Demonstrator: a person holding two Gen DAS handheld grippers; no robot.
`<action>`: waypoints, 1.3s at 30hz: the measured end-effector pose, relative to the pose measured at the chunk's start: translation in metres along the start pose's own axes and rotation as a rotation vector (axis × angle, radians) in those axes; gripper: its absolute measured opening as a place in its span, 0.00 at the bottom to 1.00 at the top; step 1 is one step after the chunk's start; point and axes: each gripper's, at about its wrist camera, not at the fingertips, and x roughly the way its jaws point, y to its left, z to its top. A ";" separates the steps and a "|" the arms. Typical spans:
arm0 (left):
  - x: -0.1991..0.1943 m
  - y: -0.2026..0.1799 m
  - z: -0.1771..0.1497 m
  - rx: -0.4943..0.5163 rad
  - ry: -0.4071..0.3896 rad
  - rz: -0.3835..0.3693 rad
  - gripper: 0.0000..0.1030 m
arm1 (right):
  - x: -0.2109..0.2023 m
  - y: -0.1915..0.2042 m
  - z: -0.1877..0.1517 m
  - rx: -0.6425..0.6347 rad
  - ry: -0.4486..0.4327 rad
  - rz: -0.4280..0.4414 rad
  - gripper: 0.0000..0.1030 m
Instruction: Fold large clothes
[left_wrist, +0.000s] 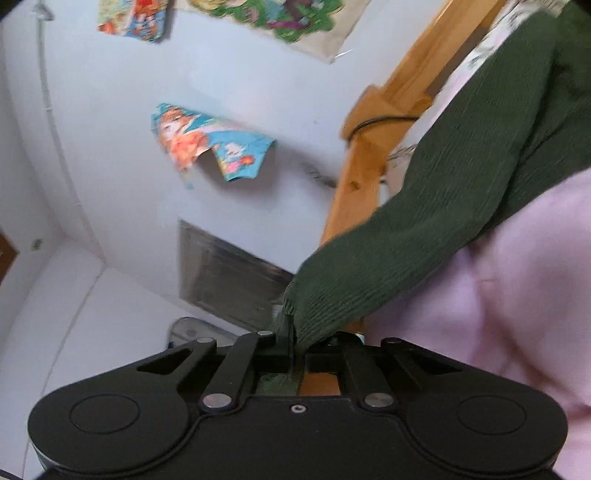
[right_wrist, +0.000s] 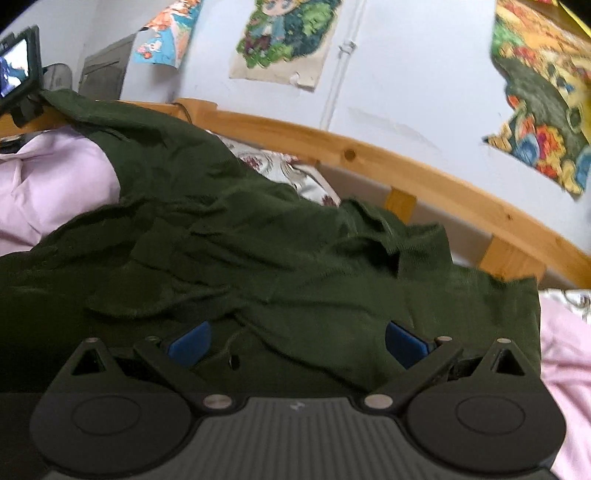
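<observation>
A dark green ribbed garment (right_wrist: 258, 258) lies rumpled across the pink bedding (right_wrist: 55, 184). In the left wrist view my left gripper (left_wrist: 293, 339) is shut on the end of the garment's sleeve (left_wrist: 443, 221), which stretches up and to the right, lifted off the pink bedding (left_wrist: 517, 295). In the right wrist view my right gripper (right_wrist: 295, 343) is open, its blue pads (right_wrist: 190, 341) spread wide over the garment's near part, with nothing between them. The left gripper also shows at the far left of that view (right_wrist: 22, 66), holding the sleeve end.
A wooden bed rail (right_wrist: 406, 173) runs behind the bed, also seen in the left wrist view (left_wrist: 369, 166). A floral pillow (right_wrist: 295, 177) lies by the rail. Posters (right_wrist: 284, 40) hang on the pale wall. A grey panel (left_wrist: 229, 280) is on the wall.
</observation>
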 end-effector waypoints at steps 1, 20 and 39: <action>-0.010 0.009 0.005 -0.010 0.022 -0.066 0.04 | -0.001 -0.001 -0.001 0.013 0.002 -0.002 0.99; -0.201 -0.048 0.125 -0.194 0.036 -1.439 0.13 | -0.085 -0.033 -0.016 0.098 0.045 -0.025 0.99; -0.097 -0.049 0.103 -0.261 -0.148 -1.034 0.76 | -0.048 -0.036 -0.022 0.350 0.162 0.217 0.92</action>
